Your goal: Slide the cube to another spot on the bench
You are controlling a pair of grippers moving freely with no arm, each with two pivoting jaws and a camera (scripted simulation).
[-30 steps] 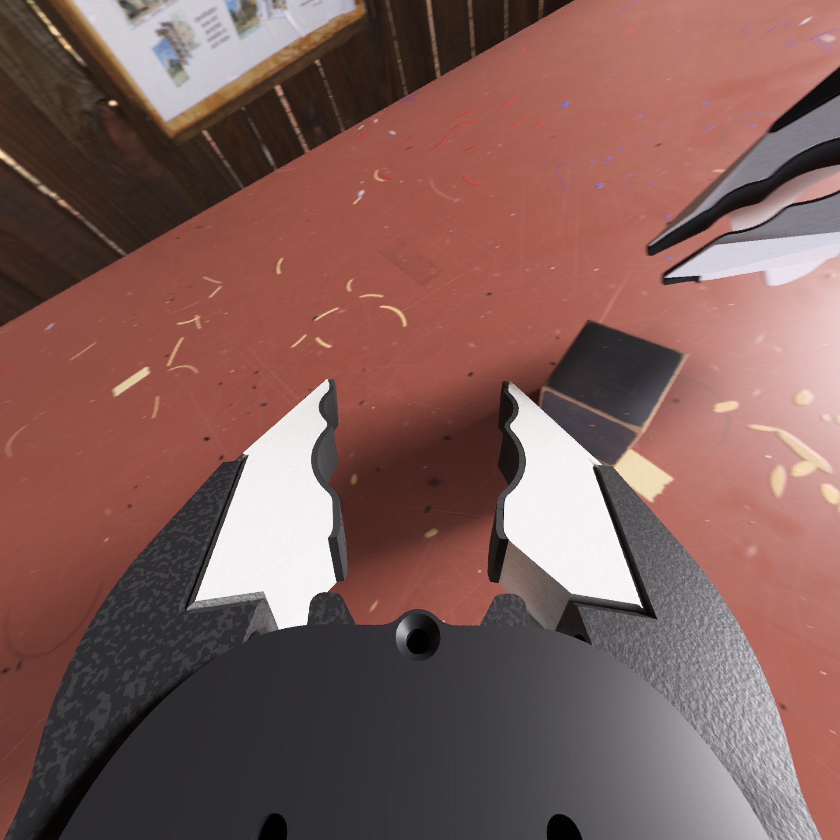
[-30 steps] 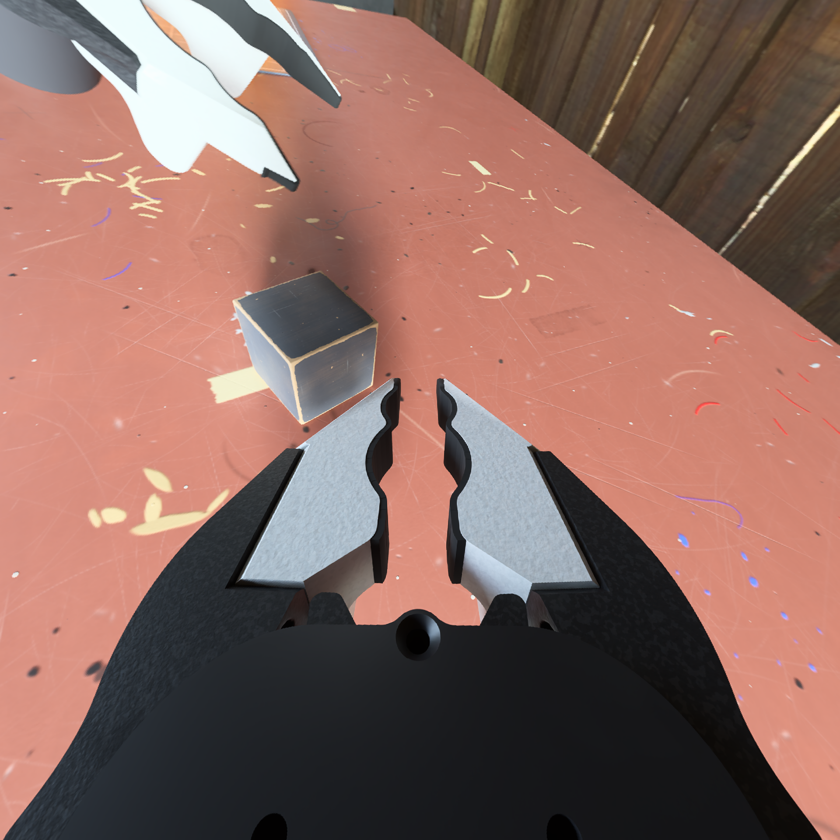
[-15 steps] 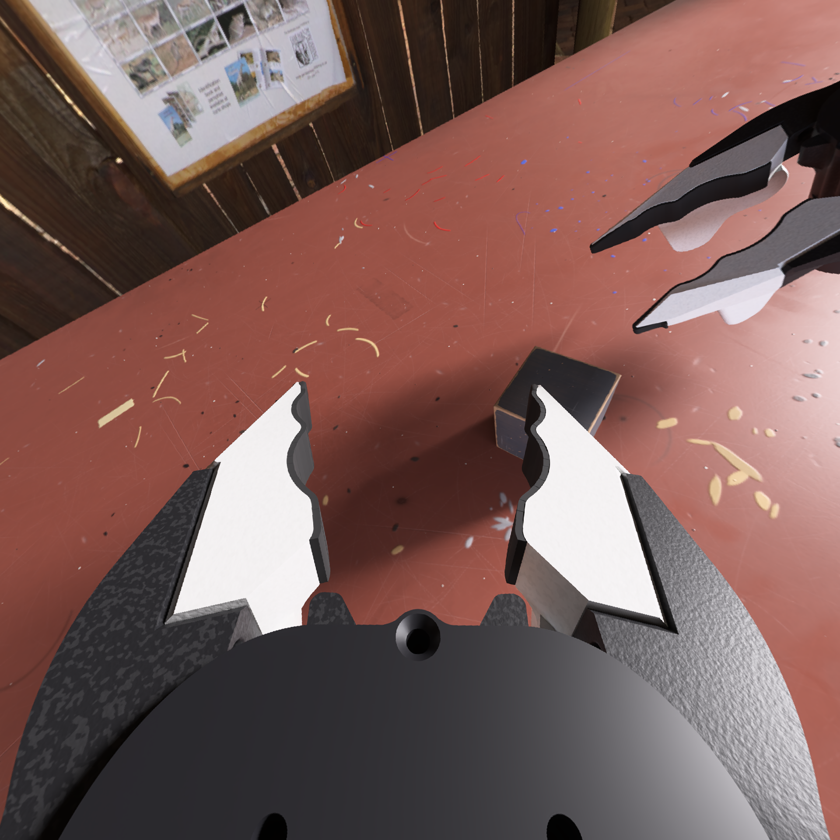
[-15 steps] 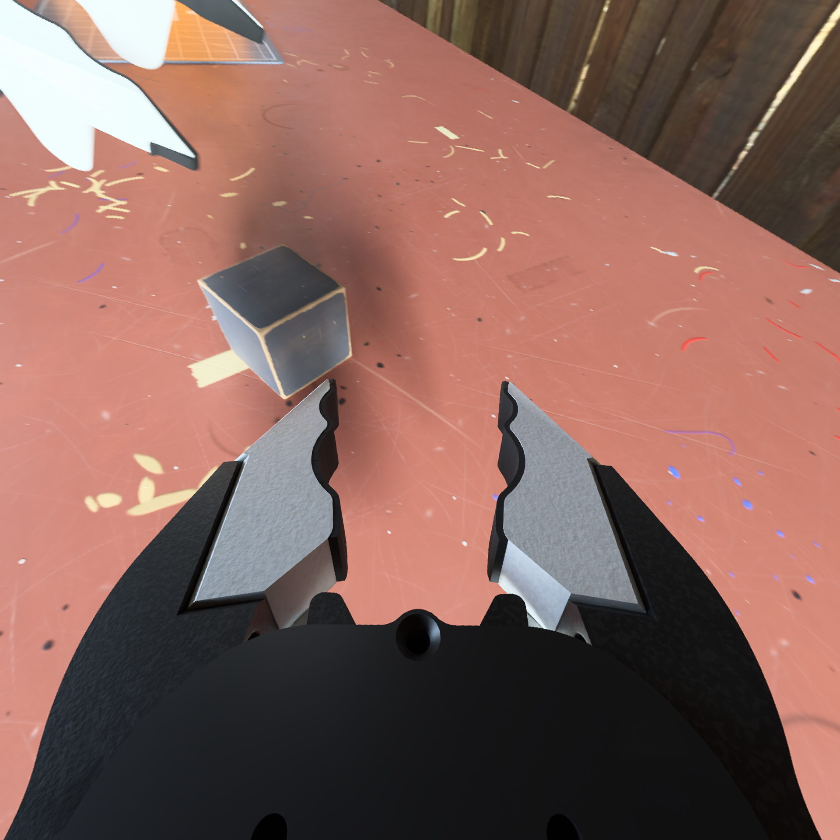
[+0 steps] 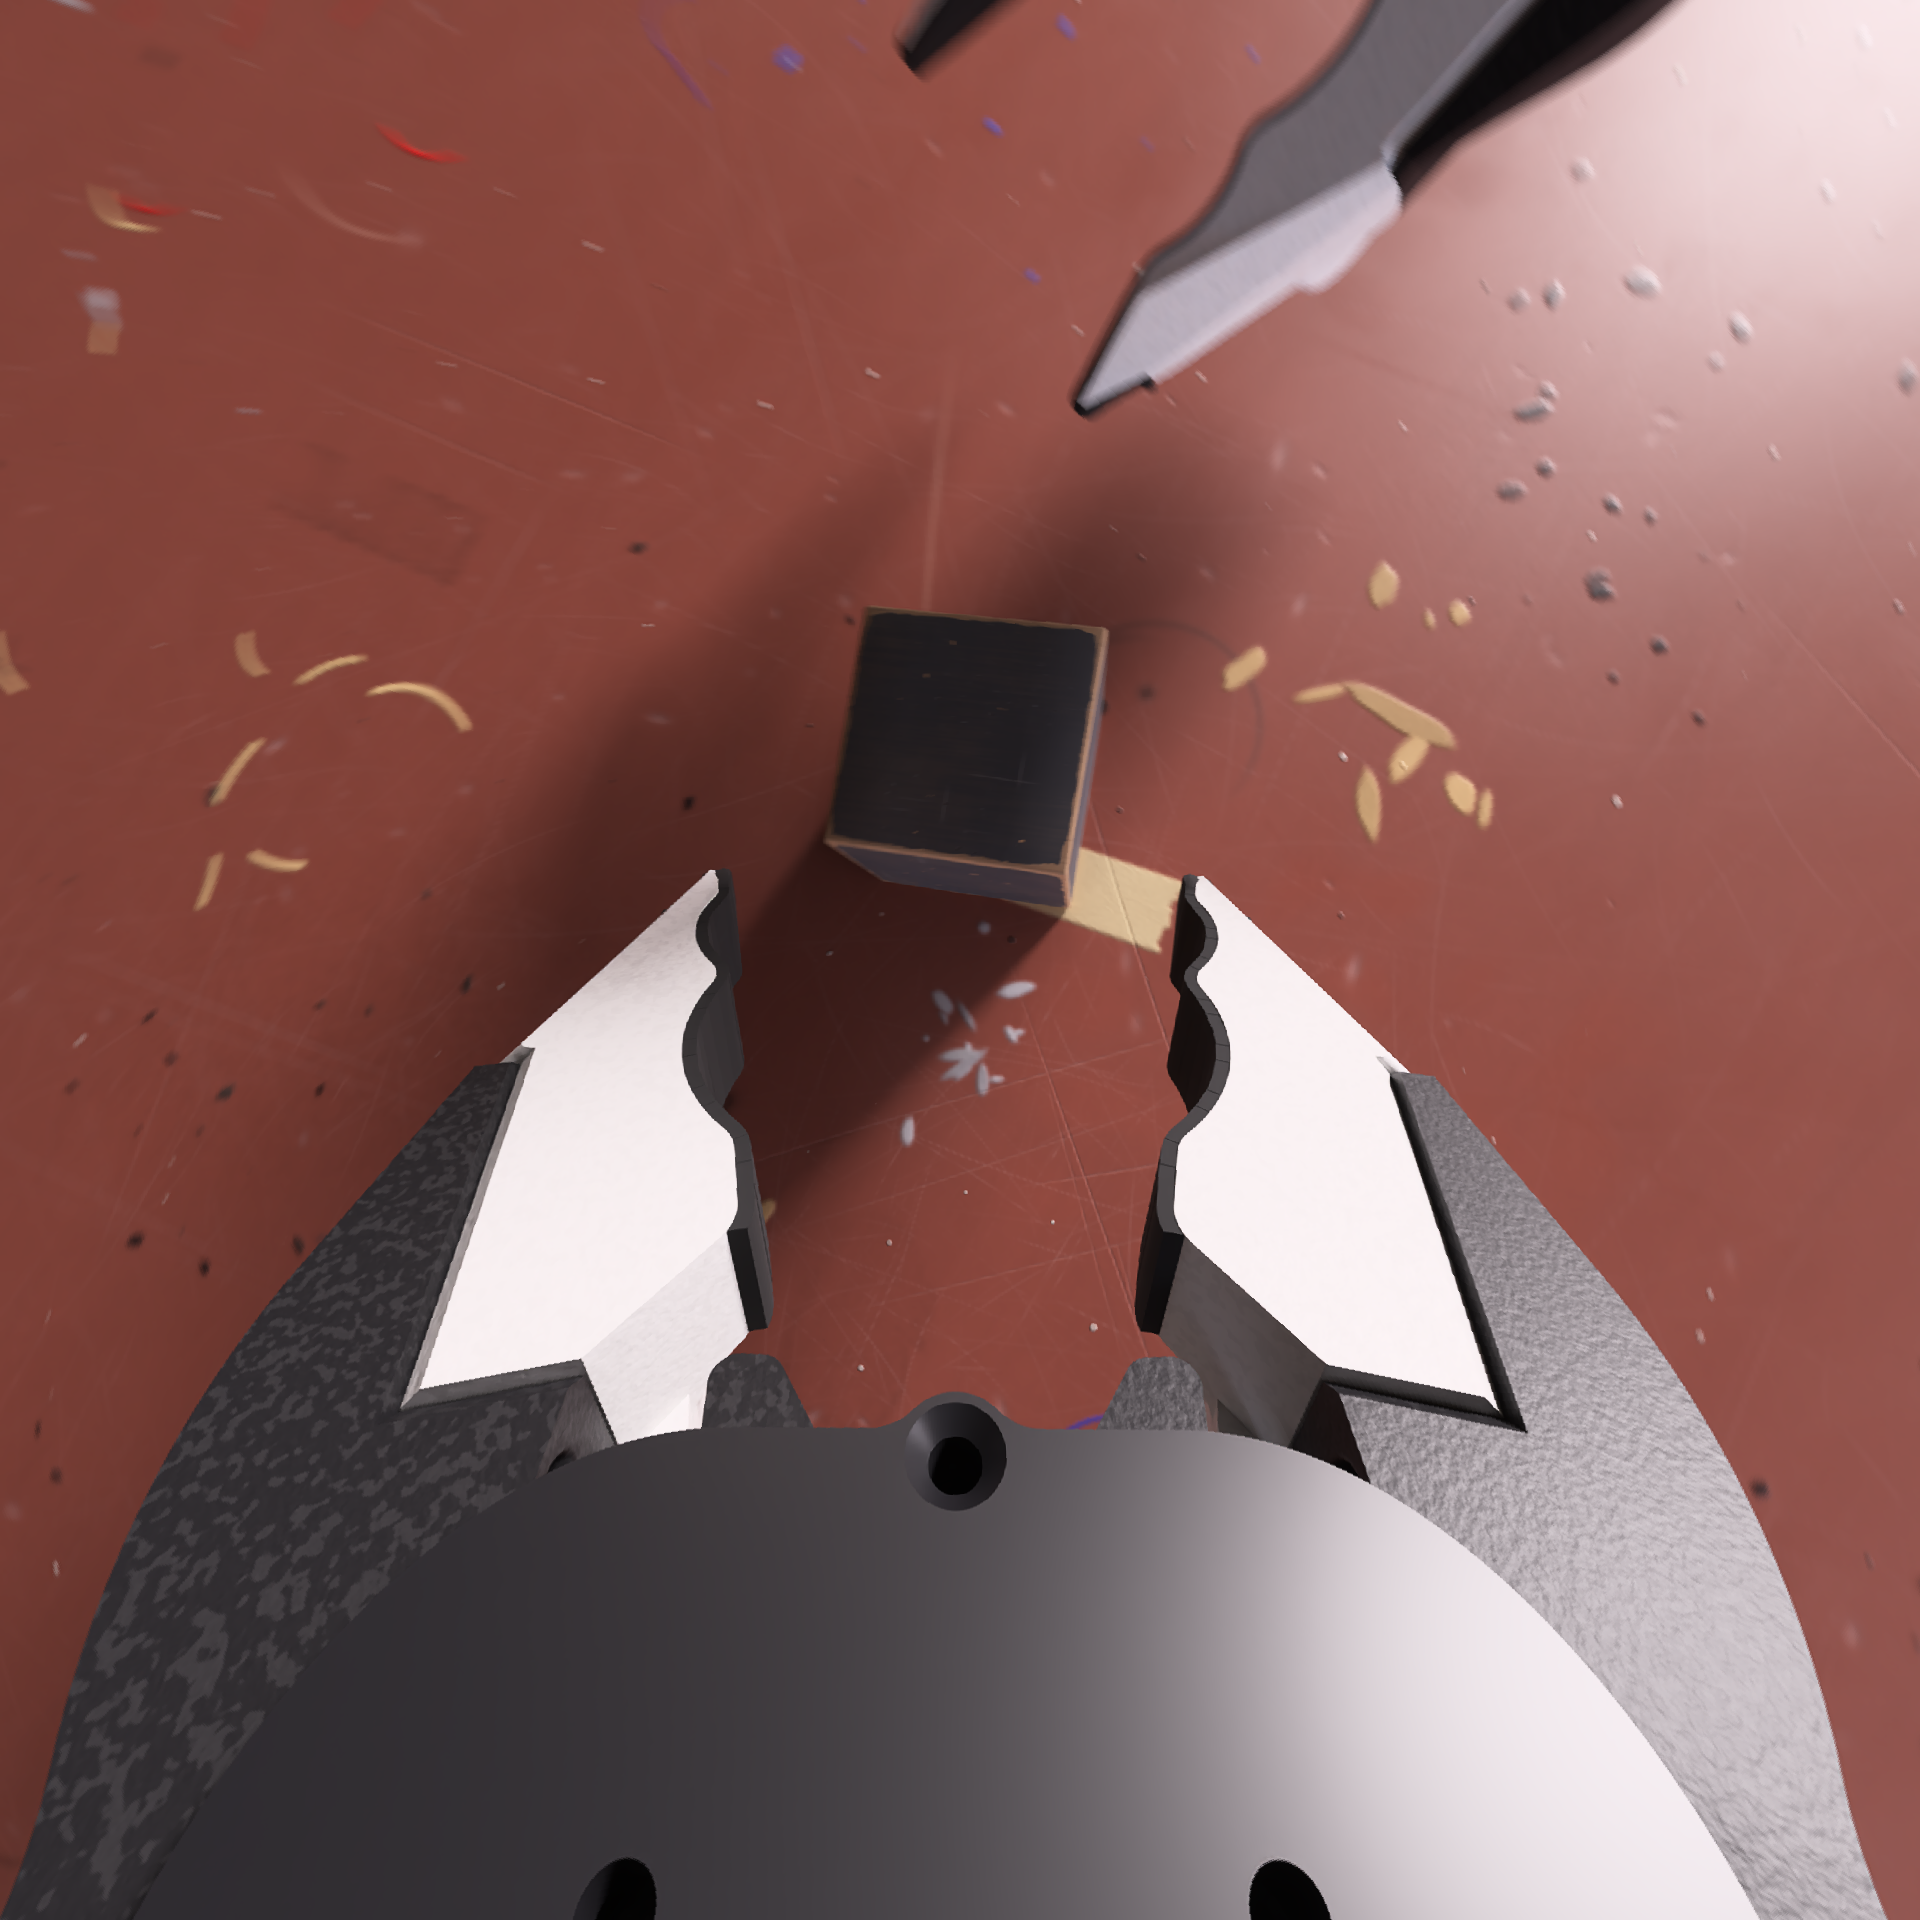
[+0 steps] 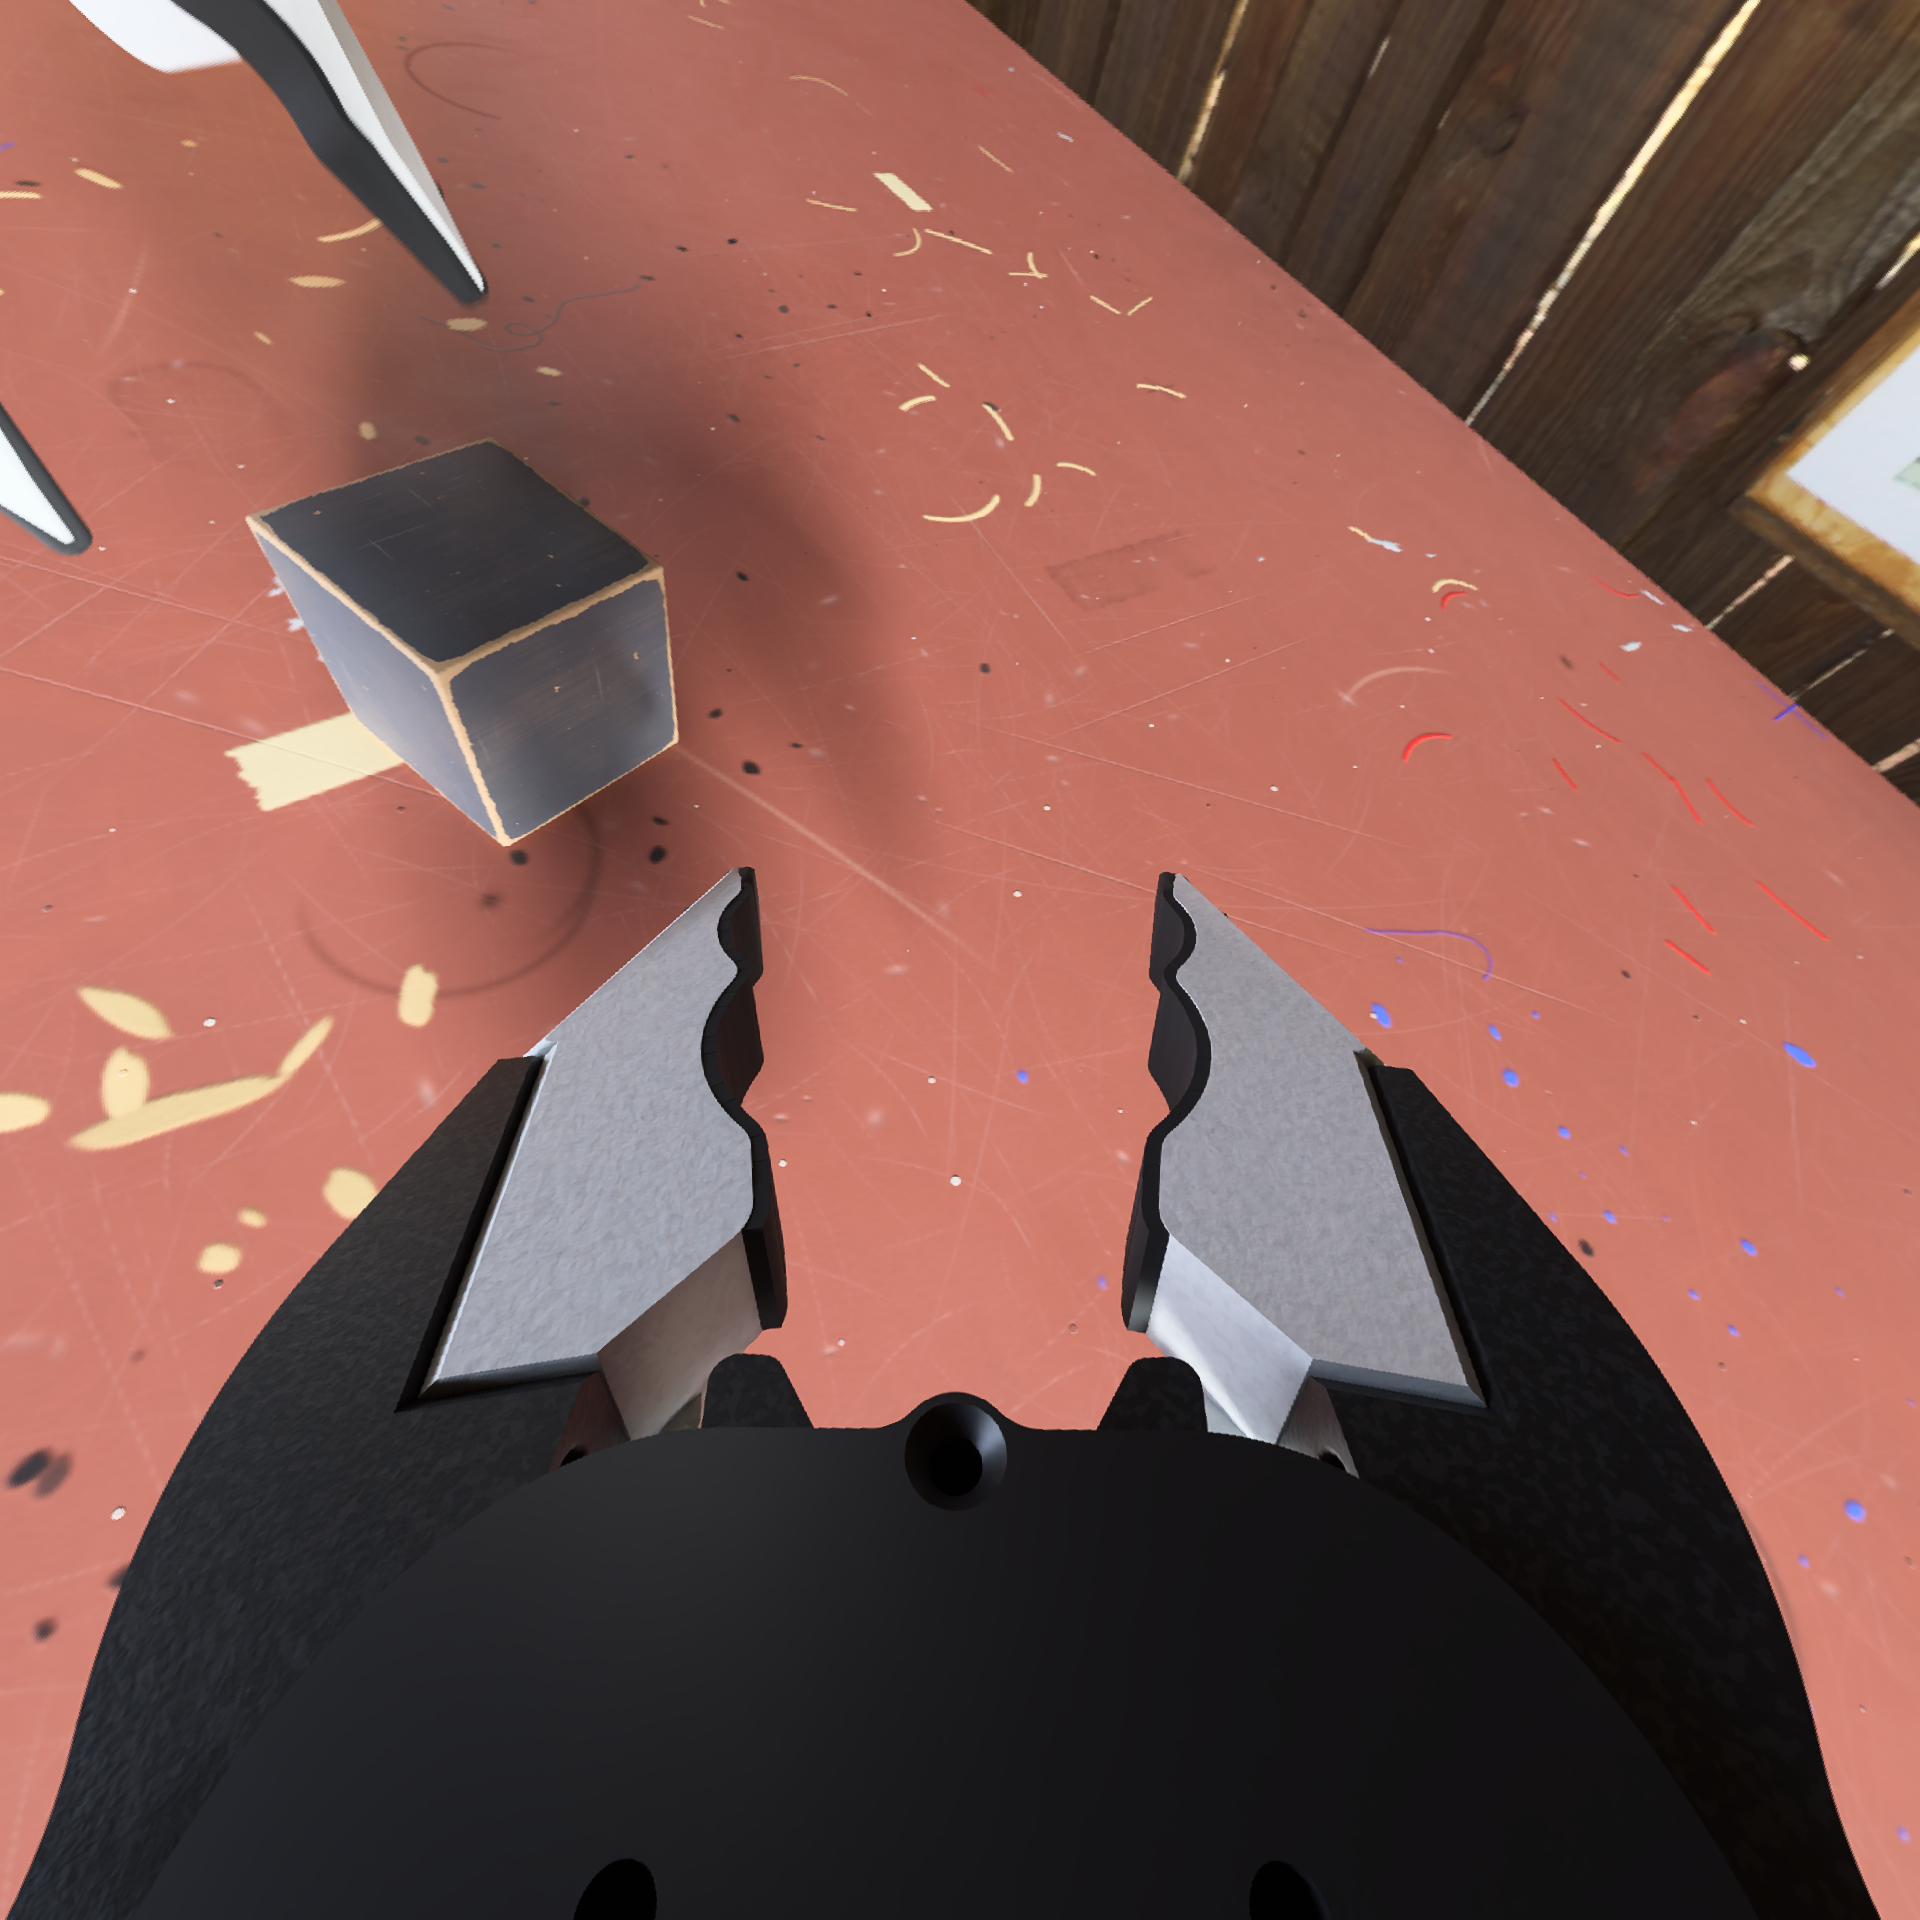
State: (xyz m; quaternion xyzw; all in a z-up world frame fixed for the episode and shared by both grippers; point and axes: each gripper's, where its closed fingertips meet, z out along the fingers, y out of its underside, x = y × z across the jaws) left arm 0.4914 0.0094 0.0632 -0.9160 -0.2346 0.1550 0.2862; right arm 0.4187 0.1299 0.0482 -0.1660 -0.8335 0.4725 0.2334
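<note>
A dark cube with worn tan edges point(image 5: 966, 753) sits on the red bench point(image 5: 416, 987), partly over a tan strip of tape point(image 5: 1127, 899). My left gripper point(image 5: 954, 894) is open and empty, above the bench with the cube just ahead between its fingertips. In the right wrist view the cube point(image 6: 468, 623) lies ahead and to the left of my right gripper point(image 6: 954, 883), which is open, empty and apart from it. The right gripper's fingers point(image 5: 1247, 249) show at the top of the left wrist view. The left gripper's fingers point(image 6: 364, 156) show at the top left of the right wrist view.
Wood shavings point(image 5: 1392, 727), chips and paint specks lie scattered on the bench. A dark plank wall point(image 6: 1507, 208) runs along the bench's far edge, with a framed picture point(image 6: 1860, 488) on it.
My left gripper has swung right and tipped down, so the cube now lies centred ahead of its fingers. My right gripper has opened from nearly shut and drawn off to the cube's right.
</note>
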